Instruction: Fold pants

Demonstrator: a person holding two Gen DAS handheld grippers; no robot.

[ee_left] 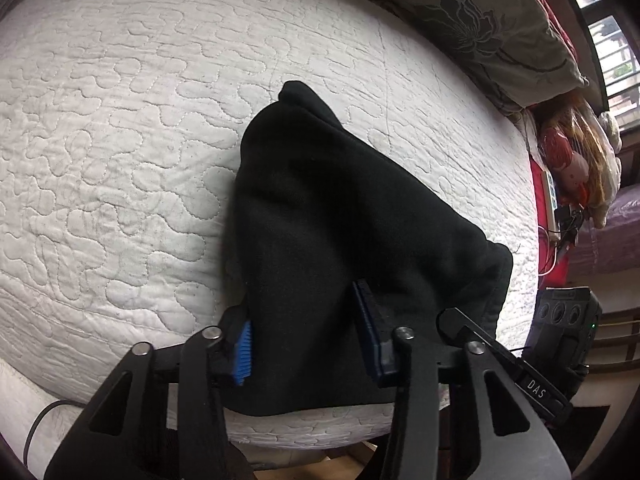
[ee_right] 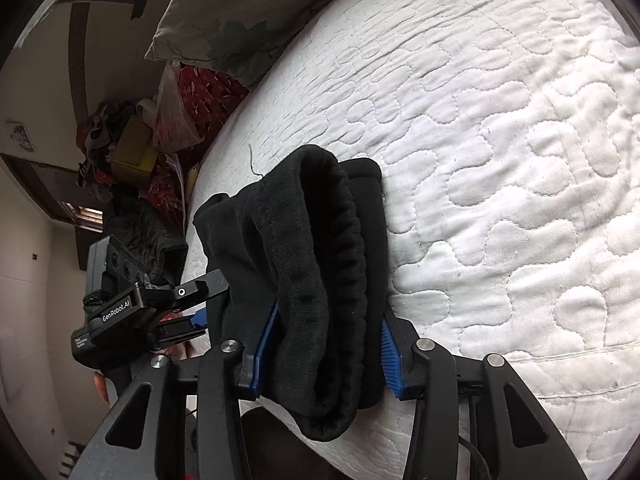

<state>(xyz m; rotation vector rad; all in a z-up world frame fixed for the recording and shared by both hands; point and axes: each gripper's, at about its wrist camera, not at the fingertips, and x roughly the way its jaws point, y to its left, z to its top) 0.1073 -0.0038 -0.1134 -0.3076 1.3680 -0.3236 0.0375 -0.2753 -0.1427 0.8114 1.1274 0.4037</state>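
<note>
Between the blue pads of the left tool [ee_left: 308, 340] sits a thick bunch of the black pants [ee_left: 340, 220]; the jaws stand fairly narrow, and the cloth fills the gap from pad to pad, so I judge it gripped, though the left pad is partly hidden by the fabric. The right tool [ee_right: 326, 350] likewise has its jaws drawn in around the garment, with the ribbed elastic waistband [ee_right: 332, 280] rolled between the two pads and both pads pressed into the cloth. The left tool also shows in the right wrist view, just to the left of the right tool, so the two hold neighbouring parts of the same near edge. Ahead of both tools the pants run away as a compact, several-layered bundle, narrowing to a rounded far end that rests on the white quilted bed [ee_left: 120, 140]; the near end overhangs the bed's edge below the tools. Farther out lie a grey flowered pillow [ee_left: 480, 28] and a heap of clutter [ee_right: 132, 140] beside the bed. Judging by the stacked layers, the pants are already folded at least once into a short packet. What seems left is one more fold, or carrying the held edge forward, then laying the packet flat, smoothing it and letting go.
</note>
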